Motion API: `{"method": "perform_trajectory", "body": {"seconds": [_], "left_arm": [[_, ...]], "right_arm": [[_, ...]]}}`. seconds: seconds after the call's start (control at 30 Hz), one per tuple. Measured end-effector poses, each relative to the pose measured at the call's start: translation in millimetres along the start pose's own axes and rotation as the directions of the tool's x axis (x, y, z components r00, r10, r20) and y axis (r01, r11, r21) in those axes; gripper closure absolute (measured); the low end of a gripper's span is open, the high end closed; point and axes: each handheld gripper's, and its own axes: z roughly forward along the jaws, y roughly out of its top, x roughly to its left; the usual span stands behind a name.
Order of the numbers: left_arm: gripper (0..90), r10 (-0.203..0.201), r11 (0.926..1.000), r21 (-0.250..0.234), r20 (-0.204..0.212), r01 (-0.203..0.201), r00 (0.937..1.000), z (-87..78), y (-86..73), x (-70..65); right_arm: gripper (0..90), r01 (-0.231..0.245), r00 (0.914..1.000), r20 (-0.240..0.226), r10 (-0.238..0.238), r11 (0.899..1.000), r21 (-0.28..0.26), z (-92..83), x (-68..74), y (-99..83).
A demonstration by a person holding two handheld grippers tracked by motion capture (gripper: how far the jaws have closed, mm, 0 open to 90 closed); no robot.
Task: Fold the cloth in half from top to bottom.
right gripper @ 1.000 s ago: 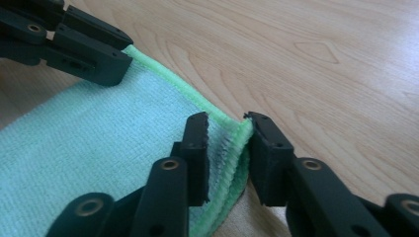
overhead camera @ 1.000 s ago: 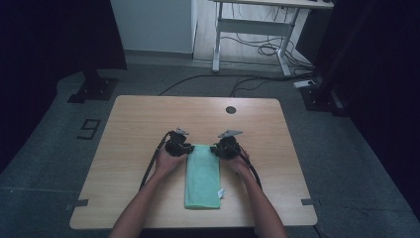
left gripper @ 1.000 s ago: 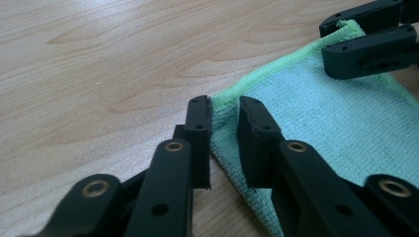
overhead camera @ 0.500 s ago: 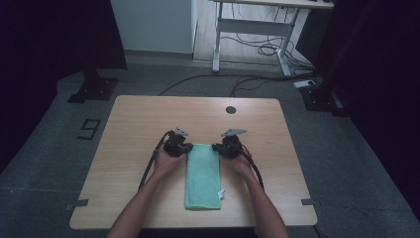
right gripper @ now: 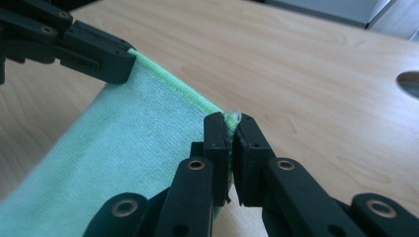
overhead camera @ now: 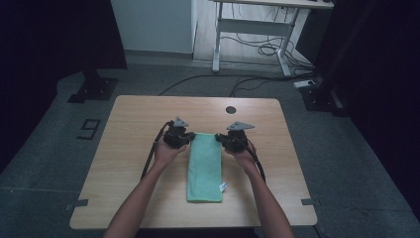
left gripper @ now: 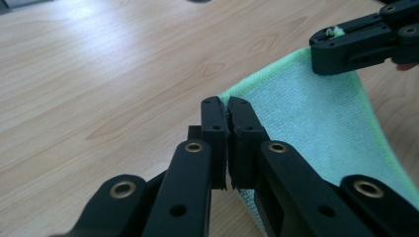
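From the high view, the person's forearms come up from six o'clock, and a folded green microfibre towel (overhead camera: 205, 168) lies lengthwise on the wooden counter (overhead camera: 129, 148) between them, its near end with a small white tag (overhead camera: 222, 187) flat at about six o'clock. The towel's far edge sits near the counter's centre. The left claw (overhead camera: 184, 140) pinches the far corner at the ten o'clock side, and the right claw (overhead camera: 224, 141) pinches the far corner at the two o'clock side. In the left claw view the left claw (left gripper: 226, 106) is clamped tight on the towel's (left gripper: 306, 113) corner, only a sliver of hem showing between the pads. In the right claw view the right claw (right gripper: 232, 123) is likewise closed on its corner of the towel (right gripper: 123, 133), a tuft of hem peeking out at twelve o'clock. The far edge hangs taut between the two claws, just off the wood. Farther off, at twelve o'clock, is a dark cable hole (overhead camera: 230, 109) in the counter.

Both bites look shallow, right at the hem. If the hands pull apart too hard, I judge a corner could slide free and drop. Uneven lifting could skew the fold, and the folded layers may separate and sag if only the top layer is caught.
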Motion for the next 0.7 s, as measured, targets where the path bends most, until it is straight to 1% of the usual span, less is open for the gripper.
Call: {"method": "perform_trajectory", "body": {"seconds": [0.1, 0.17, 0.33, 0.37, 0.43, 0.57, 0.63, 0.7], "left_arm": [[86.7, 0.005, 1.0000, -0.002, 0.011, -0.005, 0.9999, -1.0, -4.8, -1.8], [86.6, -0.005, 0.9999, -0.010, 0.024, 0.005, 0.9997, -2.9, -8.0, -3.0], [86.4, 0.017, 0.9996, -0.024, 0.031, -0.016, 0.9994, -11.1, -12.3, -9.4], [86.4, 0.019, 0.9994, -0.030, 0.032, -0.018, 0.9993, -12.7, -12.9, -10.0], [86.2, 0.025, 0.9990, -0.038, 0.035, -0.024, 0.9991, -15.0, -13.7, -10.5], [85.9, 0.032, 0.9987, -0.040, 0.044, -0.031, 0.9985, -16.7, -14.6, -9.8], [86.0, 0.037, 0.9984, -0.044, 0.049, -0.035, 0.9981, -17.8, -15.9, -11.2], [85.9, 0.049, 0.9976, -0.052, 0.058, -0.046, 0.9972, -21.3, -18.0, -14.4]], "right_arm": [[85.1, 0.019, 0.9998, -0.004, -0.019, 1.000, 0.003, -3.0, 2.1, -2.2], [85.0, 0.014, 0.9998, -0.015, -0.015, 1.000, -0.008, -5.9, 2.7, -6.0], [84.9, 0.016, 0.9990, -0.041, -0.017, 1.000, -0.022, -15.5, 7.6, -10.7], [84.9, 0.024, 0.9986, -0.046, -0.025, 0.999, -0.025, -17.5, 8.8, -10.3], [84.7, 0.038, 0.9982, -0.045, -0.040, 0.999, -0.029, -20.6, 11.0, -9.0], [84.5, 0.047, 0.9975, -0.052, -0.049, 0.998, -0.037, -23.6, 13.0, -8.2], [84.5, 0.049, 0.9973, -0.053, -0.050, 0.998, -0.033, -23.9, 13.7, -9.8], [84.4, 0.059, 0.9970, -0.048, -0.061, 0.997, -0.042, -24.9, 15.0, -14.0]]}}
